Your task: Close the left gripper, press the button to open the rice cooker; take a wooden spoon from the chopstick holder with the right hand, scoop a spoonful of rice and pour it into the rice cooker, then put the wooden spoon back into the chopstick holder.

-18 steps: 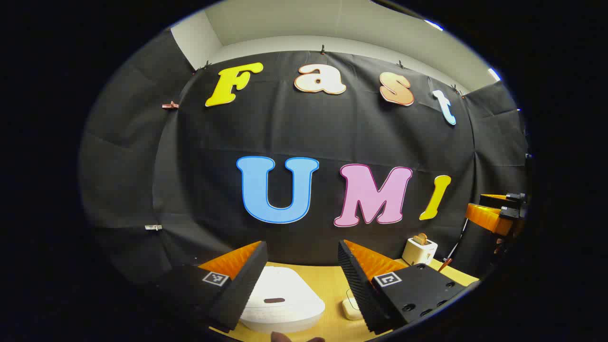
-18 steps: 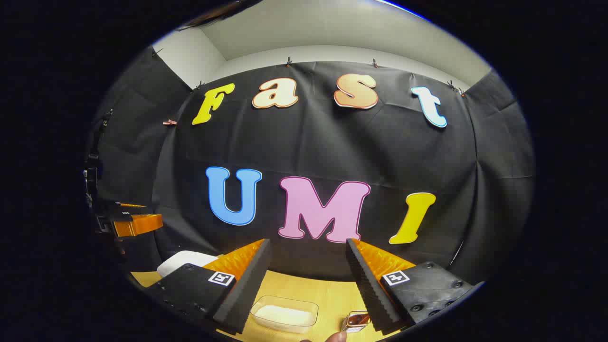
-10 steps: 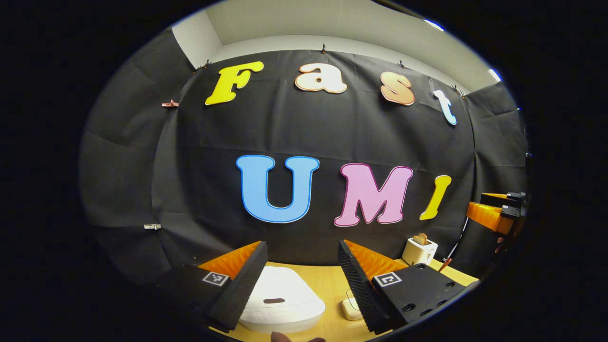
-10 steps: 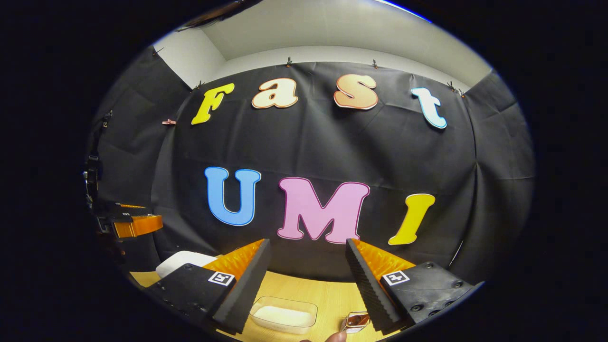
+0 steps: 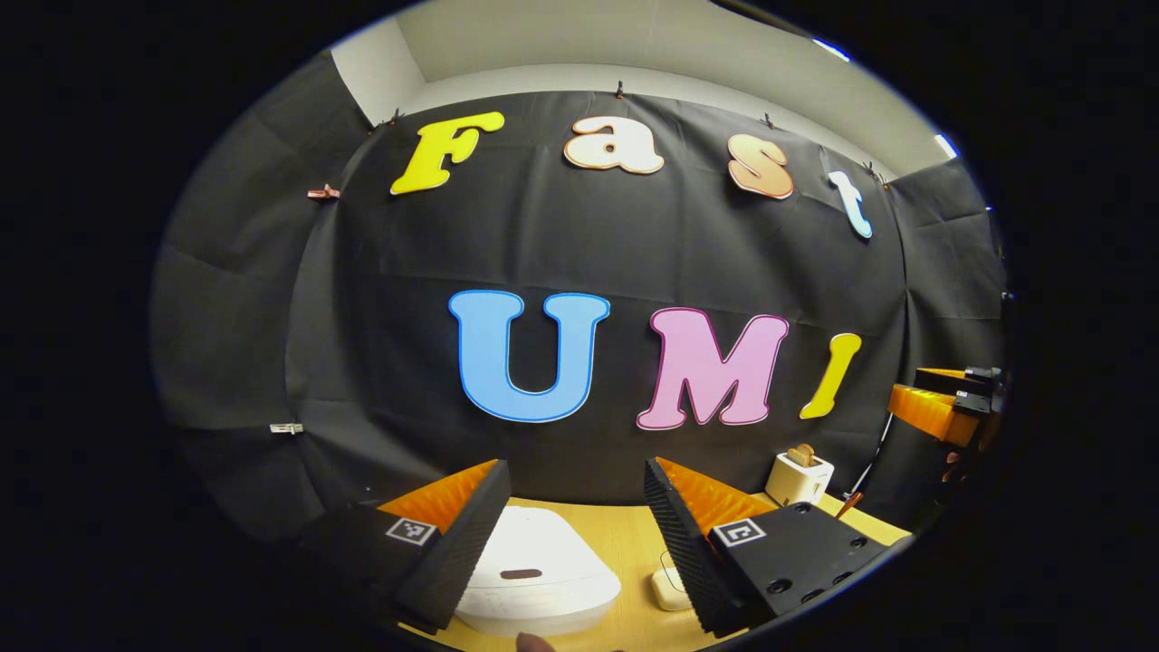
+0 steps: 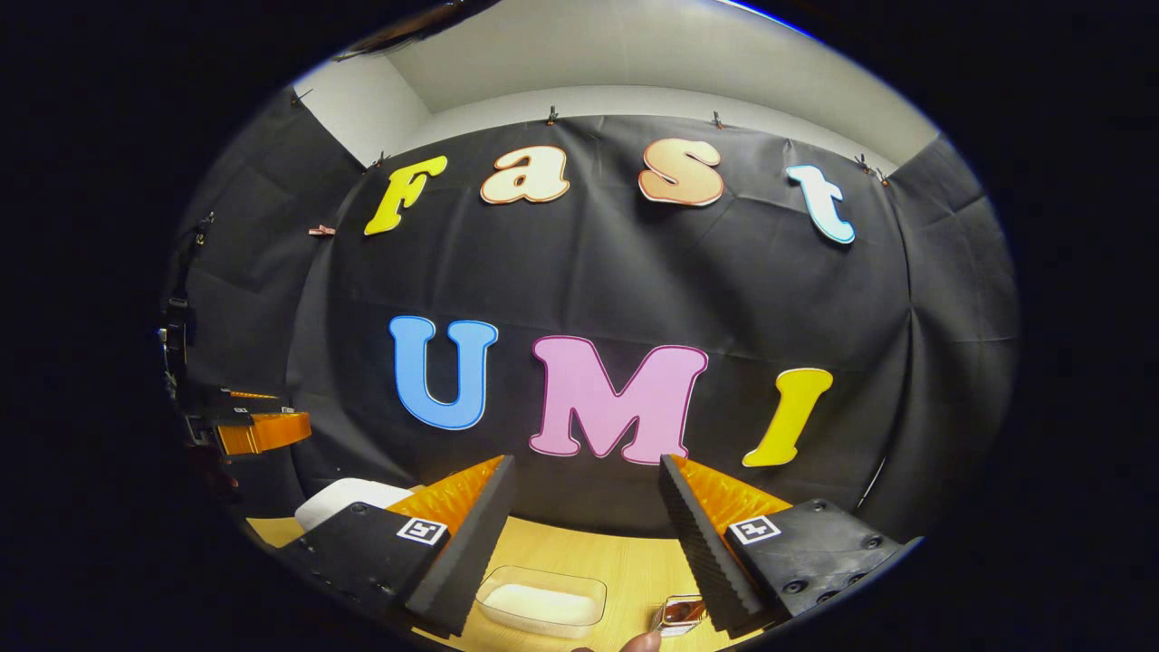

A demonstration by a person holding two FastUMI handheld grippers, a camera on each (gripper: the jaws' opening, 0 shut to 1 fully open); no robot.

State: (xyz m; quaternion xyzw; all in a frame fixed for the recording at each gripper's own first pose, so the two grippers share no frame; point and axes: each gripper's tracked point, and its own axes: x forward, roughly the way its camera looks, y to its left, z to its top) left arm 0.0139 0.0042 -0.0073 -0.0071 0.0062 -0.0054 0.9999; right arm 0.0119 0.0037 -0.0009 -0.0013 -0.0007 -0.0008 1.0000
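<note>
A black cloth wall stands behind a pale wooden table (image 5: pixel 625 543). In the left gripper view, the left tongs (image 5: pixel 575 534) hang open above the table, holding nothing. Between and below their fingers sits the white rice cooker (image 5: pixel 539 580), lid shut, with a dark button on its top. A white toaster (image 5: pixel 799 478) stands farther right, near the wall, and the right tongs show at the far right edge. In the right gripper view, the right tongs (image 6: pixel 589 534) are open and empty too, over a clear box of rice (image 6: pixel 541 599). The cooker shows at lower left.
</note>
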